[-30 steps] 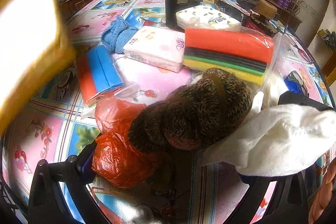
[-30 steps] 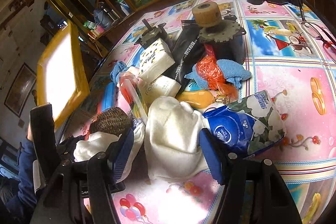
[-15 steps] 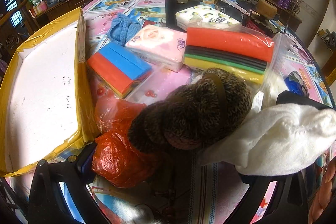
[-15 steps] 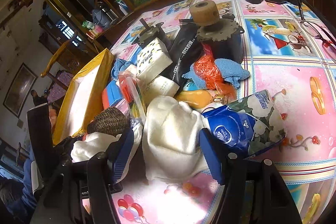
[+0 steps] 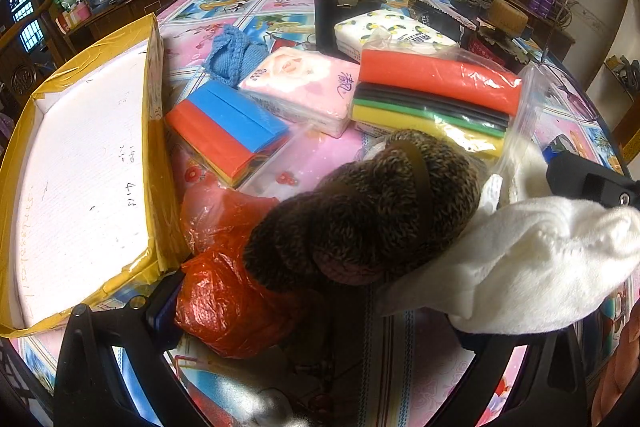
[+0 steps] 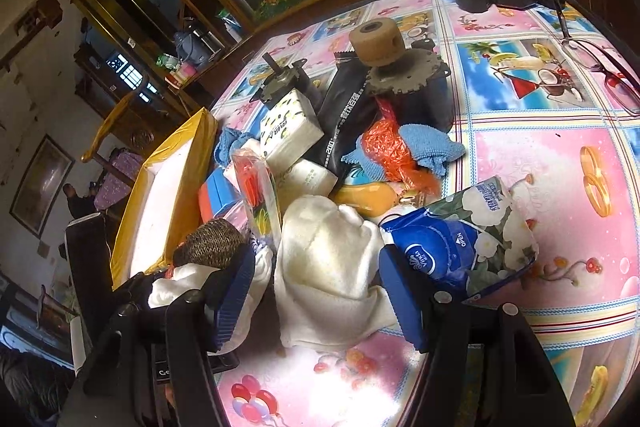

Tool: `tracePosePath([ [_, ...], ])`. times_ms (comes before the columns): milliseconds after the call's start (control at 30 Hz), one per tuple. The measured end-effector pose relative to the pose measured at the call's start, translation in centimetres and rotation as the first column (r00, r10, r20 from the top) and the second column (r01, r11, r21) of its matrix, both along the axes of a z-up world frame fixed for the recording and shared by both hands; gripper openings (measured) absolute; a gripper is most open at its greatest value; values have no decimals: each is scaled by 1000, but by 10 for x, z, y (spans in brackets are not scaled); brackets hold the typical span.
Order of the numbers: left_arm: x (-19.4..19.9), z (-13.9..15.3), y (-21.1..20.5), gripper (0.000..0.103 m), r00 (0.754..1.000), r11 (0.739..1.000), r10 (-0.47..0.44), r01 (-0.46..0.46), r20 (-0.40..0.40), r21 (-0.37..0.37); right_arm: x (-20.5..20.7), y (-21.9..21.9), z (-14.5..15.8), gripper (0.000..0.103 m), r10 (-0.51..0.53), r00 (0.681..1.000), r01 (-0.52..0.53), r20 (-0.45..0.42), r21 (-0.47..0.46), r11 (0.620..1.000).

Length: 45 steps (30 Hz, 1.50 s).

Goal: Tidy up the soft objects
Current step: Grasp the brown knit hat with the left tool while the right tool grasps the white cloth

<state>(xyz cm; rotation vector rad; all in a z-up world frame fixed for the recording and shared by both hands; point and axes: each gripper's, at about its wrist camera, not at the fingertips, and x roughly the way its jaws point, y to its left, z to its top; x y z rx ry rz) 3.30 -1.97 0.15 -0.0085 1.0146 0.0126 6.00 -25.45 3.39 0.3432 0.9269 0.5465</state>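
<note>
My left gripper stands wide open over a crumpled red plastic bag and a brown knit hat. A white cloth drapes over its right finger. My right gripper is open too, one blue pad on each side of a white towel, with a gap at the left pad. A blue tissue pack lies just outside its right finger. A white tray with a yellow rim lies at the left. Beyond the hat are a bagged stack of foam sheets, a blue-and-red foam pack and a pink tissue pack.
Further back stand a black motor, a white tissue pack and a blue knit cloth. A toothed wheel, a black pouch, an orange bag with a blue cloth and glasses lie to the right.
The yellow-rimmed tray came down from the air at the left and now lies flat on the table. It pushed the blue-and-red foam pack to the right. Both grippers kept still.
</note>
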Motion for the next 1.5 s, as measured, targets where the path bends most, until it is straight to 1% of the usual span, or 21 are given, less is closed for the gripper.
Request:
tracePosePath([
  [200,0,0,0,103,1000,1000,0,0,0,0,-1,-3,0,69,-15,1000,15,7,6,1000],
  [267,0,1,0,103,999,999,-33,33,-17,0,-1,-3,1,69,-17,1000,17,13,3,1000],
  [367,-2,1,-1,103,998,999,-54,54,-28,6,-2,-5,2,69,-24,999,24,21,5,1000],
  [433,-10,8,-2,103,997,997,-79,79,9,5,-2,-7,3,69,-34,999,34,26,4,999],
  [467,-17,15,-1,103,995,996,-88,89,47,-3,-1,-8,4,69,-39,999,39,29,7,999],
  [500,-23,22,1,103,992,997,-78,79,95,2,-1,-10,5,69,-46,998,46,32,13,999],
  [533,-28,26,6,103,990,997,-74,75,123,-4,-1,-13,6,69,-56,998,56,36,18,998],
  [600,-35,29,15,103,985,992,-100,110,142,-66,-1,-17,6,69,-70,997,69,40,28,997],
  [633,-40,31,22,103,981,985,-109,128,159,-113,-1,-18,7,69,-72,997,70,41,35,997],
  [700,-49,32,34,103,974,971,-129,162,186,-177,-2,-18,9,69,-70,996,67,51,49,997],
  [800,-54,26,41,103,972,948,-162,202,172,-247,-10,-19,18,69,-63,992,55,108,68,996],
  [867,-57,26,45,103,968,933,-174,221,181,-283,-15,-15,23,69,-26,990,15,137,79,997],
  [933,-62,27,43,103,962,927,-187,240,200,-288,-22,-3,22,69,63,988,-75,140,84,994],
  [1000,-69,29,40,103,954,924,-204,262,222,-278,-34,14,23,69,143,976,-148,163,21,989],
  [1100,-75,33,36,103,944,928,-218,279,248,-246,-53,36,26,69,260,943,-258,209,-38,965],
  [1200,-80,34,36,103,938,925,-237,298,255,-235,-62,48,22,67,317,923,-302,220,-101,948],
  [1300,-84,32,42,103,939,923,-237,298,250,-242,-61,58,13,67,364,914,-343,180,-137,929],
  [1400,-85,29,50,103,943,916,-227,292,244,-275,-57,68,1,67,368,919,-333,140,-224,916],
  [1467,-83,26,54,103,947,909,-223,287,229,-301,-53,71,-7,66,369,924,-336,104,-244,910],
  [1500,-82,26,56,103,949,907,-219,284,227,-312,-52,73,-11,59,374,923,-343,88,-251,905],
])
